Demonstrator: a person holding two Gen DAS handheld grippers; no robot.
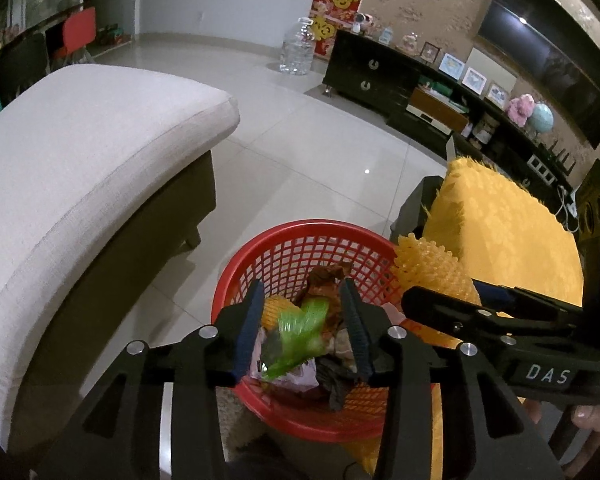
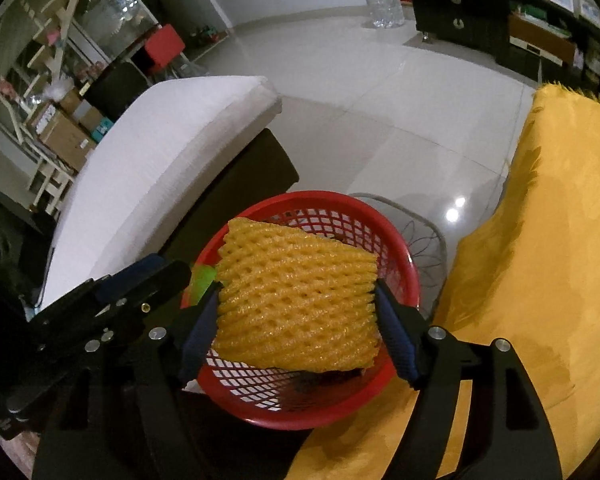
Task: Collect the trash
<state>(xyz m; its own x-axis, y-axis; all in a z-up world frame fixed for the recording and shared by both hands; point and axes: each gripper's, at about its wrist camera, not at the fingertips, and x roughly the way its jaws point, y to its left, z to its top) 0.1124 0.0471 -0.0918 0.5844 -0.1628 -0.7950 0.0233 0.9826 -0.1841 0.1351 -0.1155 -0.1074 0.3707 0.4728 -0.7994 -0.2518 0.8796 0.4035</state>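
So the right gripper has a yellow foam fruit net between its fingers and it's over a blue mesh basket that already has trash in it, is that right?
Not quite: the basket is red, not blue, as the right wrist view shows. The rest holds: the yellow foam fruit net sits between the fingers of the right gripper above the basket, and the left wrist view shows trash already inside.

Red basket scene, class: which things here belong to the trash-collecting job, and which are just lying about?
Belong to the job:
red basket
yellow foam net
green wrapper
right gripper
left gripper

Just lying about:
white cushion
yellow cloth
clear water bottle
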